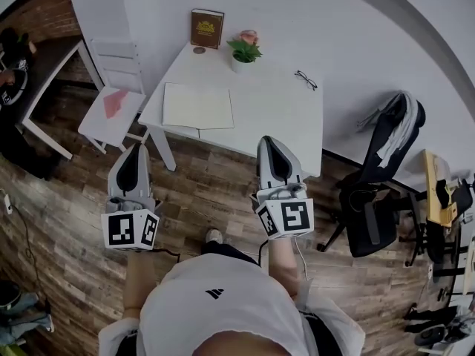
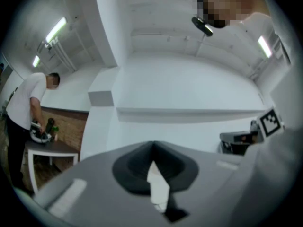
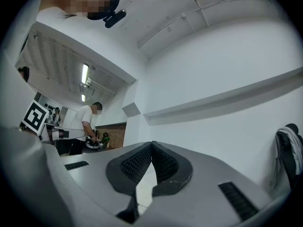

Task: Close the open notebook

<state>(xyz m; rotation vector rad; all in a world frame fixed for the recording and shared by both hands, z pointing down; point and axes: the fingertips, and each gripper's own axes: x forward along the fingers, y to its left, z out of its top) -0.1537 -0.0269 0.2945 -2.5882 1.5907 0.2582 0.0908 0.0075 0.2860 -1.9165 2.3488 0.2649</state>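
Here, the open notebook [image 1: 197,106] lies flat on the white table [image 1: 286,121], untouched.

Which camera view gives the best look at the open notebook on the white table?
The head view. It shows the open notebook whole, lying flat on the white table, with both pages visible. The left gripper view and the right gripper view look at walls and ceiling; neither shows the notebook at all.

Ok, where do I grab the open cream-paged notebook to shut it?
Probably the right-hand outer edge of the open cream-paged notebook, coming low from its right with the right gripper: it lies flat near the front of the white table, so only a thin page edge offers grip.
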